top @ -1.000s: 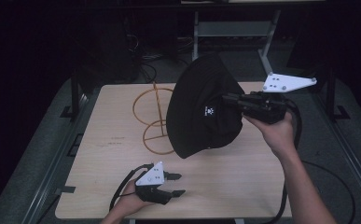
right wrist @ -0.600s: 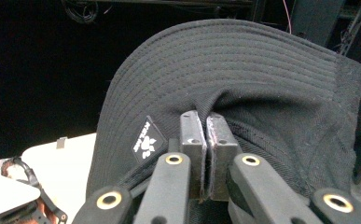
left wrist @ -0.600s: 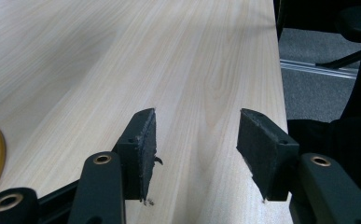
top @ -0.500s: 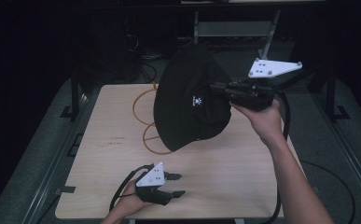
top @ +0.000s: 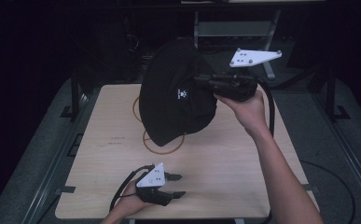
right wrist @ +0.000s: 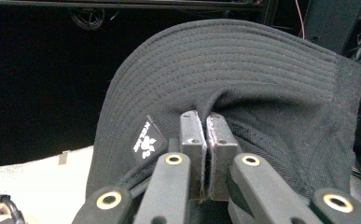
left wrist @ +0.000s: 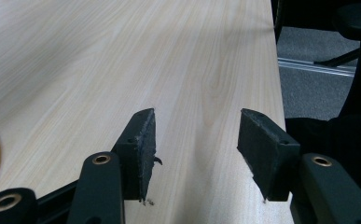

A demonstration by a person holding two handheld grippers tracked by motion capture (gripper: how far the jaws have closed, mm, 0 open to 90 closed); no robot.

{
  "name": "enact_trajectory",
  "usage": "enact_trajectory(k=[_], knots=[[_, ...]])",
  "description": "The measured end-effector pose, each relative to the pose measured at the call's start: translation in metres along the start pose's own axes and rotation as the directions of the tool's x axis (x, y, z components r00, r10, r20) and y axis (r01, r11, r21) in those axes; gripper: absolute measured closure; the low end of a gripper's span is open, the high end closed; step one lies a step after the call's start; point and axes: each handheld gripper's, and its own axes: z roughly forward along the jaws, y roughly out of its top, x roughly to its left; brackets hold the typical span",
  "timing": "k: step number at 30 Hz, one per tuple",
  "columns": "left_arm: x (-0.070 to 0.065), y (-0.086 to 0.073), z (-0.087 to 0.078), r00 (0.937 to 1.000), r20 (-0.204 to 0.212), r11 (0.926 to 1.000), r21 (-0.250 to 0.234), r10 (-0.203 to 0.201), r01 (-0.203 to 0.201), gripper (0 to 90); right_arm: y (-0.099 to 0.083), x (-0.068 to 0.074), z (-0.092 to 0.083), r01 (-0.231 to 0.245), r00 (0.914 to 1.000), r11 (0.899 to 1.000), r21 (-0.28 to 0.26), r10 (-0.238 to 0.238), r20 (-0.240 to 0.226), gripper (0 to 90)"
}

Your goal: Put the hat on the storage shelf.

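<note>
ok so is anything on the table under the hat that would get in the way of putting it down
Partly. A wire stand of yellow rings sits on the table right below the hat, which the right hand-held gripper holds up in the air. The left hand-held gripper rests open near the front edge, off to the side.

One black hat [top: 176,100], two claws [top: 176,185]

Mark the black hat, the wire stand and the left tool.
black hat [top: 169,112], high view, on its crown.
wire stand [top: 162,150], high view, on its base ring.
left tool [top: 177,185], high view, between its tips.
</note>
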Motion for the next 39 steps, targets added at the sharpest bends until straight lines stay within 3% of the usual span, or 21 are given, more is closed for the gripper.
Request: enact_trajectory(k=[19,28,35,39], knots=[[-0.003,0.001,0.002,1.0000,0.003,1.0000,-0.003,0.004,-0.004,46.2,0.024,-0.003,0.050,0.023,0.9995,0.999,0.035,-0.023,-0.023,87.5],[-0.005,0.001,0.006,0.9997,0.010,0.9996,0.018,0.024,-0.024,46.3,0.038,-0.004,0.082,0.060,0.9974,0.994,0.096,-0.056,-0.045,87.4],[-0.005,0.002,0.006,0.9995,0.012,0.9995,0.012,0.031,-0.031,46.5,0.038,-0.006,0.104,0.036,0.9975,0.992,0.123,-0.028,-0.065,87.4],[-0.007,0.002,0.007,0.9995,0.017,0.9996,0.013,0.026,-0.026,46.5,0.032,-0.008,0.126,0.029,0.9975,0.982,0.184,-0.017,-0.068,87.2]])
